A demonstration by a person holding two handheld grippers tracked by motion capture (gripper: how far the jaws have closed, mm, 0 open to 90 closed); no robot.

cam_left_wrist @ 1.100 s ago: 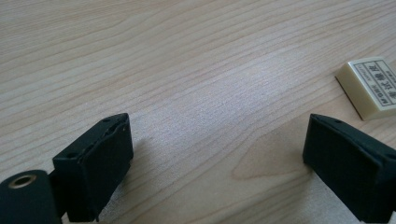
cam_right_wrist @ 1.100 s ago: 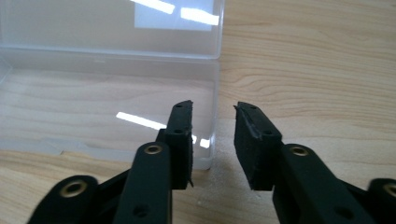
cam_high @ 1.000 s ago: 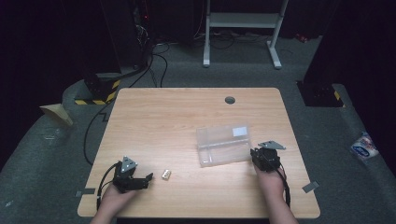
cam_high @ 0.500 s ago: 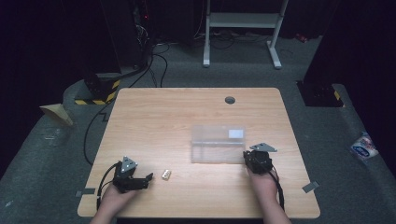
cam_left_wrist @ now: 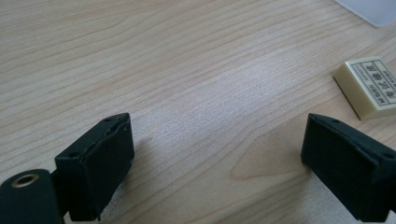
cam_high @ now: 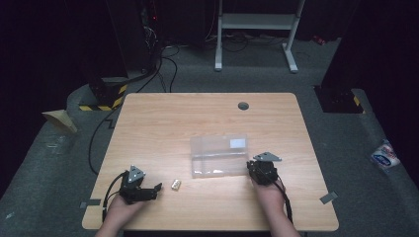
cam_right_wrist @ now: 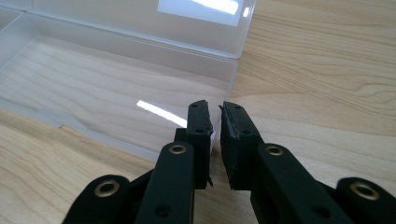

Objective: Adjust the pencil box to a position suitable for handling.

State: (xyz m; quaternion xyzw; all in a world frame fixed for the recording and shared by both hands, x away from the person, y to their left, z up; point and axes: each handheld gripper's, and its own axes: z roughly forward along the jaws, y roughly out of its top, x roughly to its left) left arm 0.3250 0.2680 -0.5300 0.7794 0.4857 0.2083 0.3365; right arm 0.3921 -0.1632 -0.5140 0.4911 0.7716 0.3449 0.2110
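Clear plastic box [cam_high: 219,156] dragged leftward across the surface [cam_high: 163,123] toward the eraser [cam_high: 175,184], pinched by right claw [cam_high: 257,167]; left claw [cam_high: 154,189] wide, empty.

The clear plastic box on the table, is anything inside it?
Nothing shows inside the clear plastic box: only the wooden table shows through its floor. The shut right gripper hides one near corner.

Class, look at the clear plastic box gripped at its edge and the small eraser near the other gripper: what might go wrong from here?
1. The right gripper pinches only the thin end wall of the clear box; that smooth wall may slip out or flex.
2. Held at one end, the open box may swivel on the table.
3. The left gripper stands open with the eraser outside its jaws, so closing now would likely miss it.
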